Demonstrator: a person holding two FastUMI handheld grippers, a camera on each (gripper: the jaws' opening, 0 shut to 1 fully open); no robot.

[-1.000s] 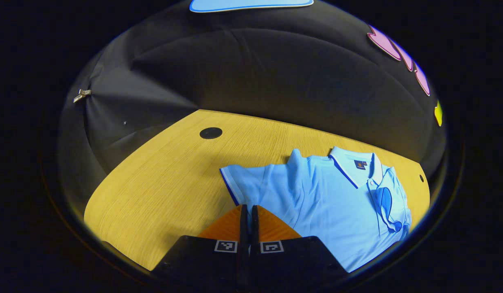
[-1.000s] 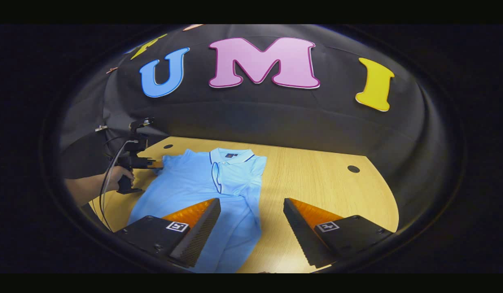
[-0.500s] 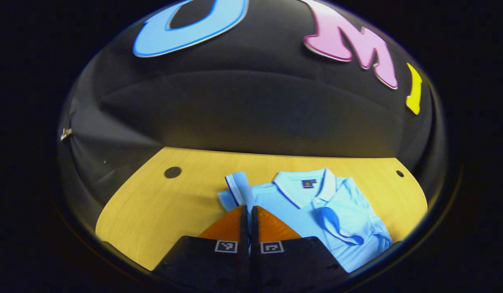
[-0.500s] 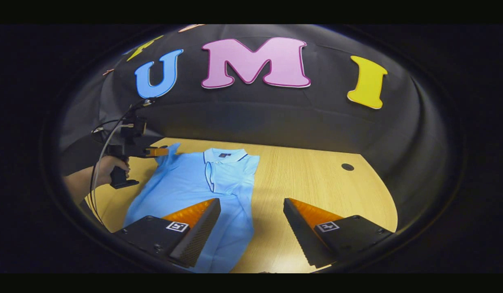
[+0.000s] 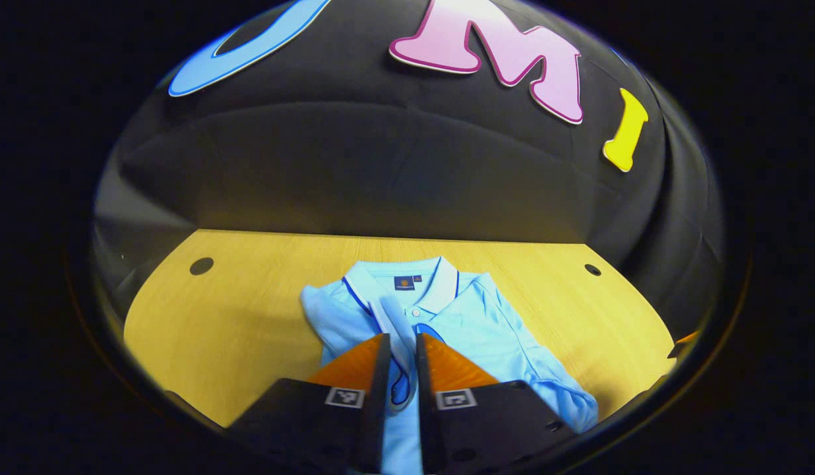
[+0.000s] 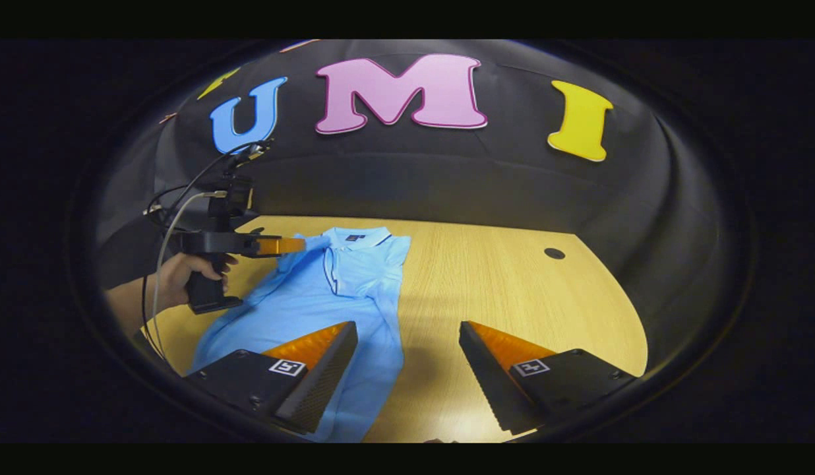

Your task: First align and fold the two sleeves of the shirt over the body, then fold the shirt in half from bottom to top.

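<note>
Carrying the sleeve in my left gripper, jaws nearly closed on its cuff, over the light-blue polo shirt lying lower centre on the wooden table. Right gripper gapes wide, holding nothing. Fabric looks light, limp, prone to bunching; best pinched at hems.
</note>
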